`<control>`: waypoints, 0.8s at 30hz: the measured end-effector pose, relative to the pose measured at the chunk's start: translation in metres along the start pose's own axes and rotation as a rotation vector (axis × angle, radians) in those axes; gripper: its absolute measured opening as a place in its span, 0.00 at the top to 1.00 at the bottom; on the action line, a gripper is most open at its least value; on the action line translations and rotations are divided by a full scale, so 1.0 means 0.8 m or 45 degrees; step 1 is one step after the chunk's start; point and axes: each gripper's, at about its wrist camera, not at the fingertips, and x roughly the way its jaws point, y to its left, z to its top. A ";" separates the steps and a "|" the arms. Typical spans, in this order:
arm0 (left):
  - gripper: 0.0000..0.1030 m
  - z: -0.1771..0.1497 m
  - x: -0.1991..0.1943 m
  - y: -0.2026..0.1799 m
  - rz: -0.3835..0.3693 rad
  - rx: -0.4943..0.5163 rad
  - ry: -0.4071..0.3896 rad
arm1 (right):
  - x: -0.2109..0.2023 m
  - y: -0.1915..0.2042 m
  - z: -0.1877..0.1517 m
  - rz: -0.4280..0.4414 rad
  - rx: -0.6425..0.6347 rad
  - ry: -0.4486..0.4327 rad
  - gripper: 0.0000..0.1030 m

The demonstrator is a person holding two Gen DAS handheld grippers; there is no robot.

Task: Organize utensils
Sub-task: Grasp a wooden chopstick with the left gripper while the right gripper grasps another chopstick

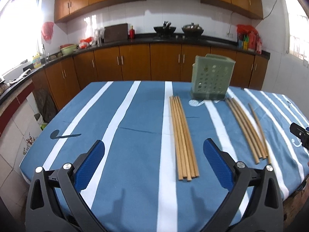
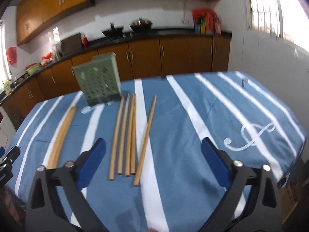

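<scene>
Wooden chopsticks lie in two groups on the blue-and-white striped cloth of the counter (image 1: 135,174). The left bundle (image 1: 183,139) is packed tight, side by side. The right group (image 2: 125,135) is looser, with a single stray stick (image 2: 146,139) angled off to its right. At the far side stands the green perforated holder (image 1: 212,79), upright and seemingly empty, between the far tips of the two groups.

Both tools hover above the near edge with nothing gripped. The left gripper (image 1: 154,154) has its fingers (image 1: 90,166) spread wide, the left bundle lying just inside its right finger. The right gripper (image 2: 153,154) is likewise spread, with the near ends of the loose group and the stray stick between its fingers.

The step in hand looks like the first pickup. To do it well, each tool should come down low over the near ends and straddle its whole group squarely, so no stick is left outside. On the right, that likely means nudging the stray stick in against its neighbours first. Closing should be slow and level, since round sticks will roll and fan out.
</scene>
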 end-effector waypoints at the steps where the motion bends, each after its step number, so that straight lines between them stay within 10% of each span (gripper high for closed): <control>1: 0.07 0.002 0.006 0.000 0.002 0.007 0.013 | 0.012 -0.002 0.003 0.005 0.009 0.034 0.19; 8: 0.36 0.015 0.062 0.012 -0.102 -0.003 0.152 | 0.114 -0.014 0.015 0.088 0.134 0.322 0.65; 24: 0.77 0.018 0.124 0.000 -0.357 0.007 0.380 | 0.154 0.002 0.024 0.021 0.005 0.312 0.91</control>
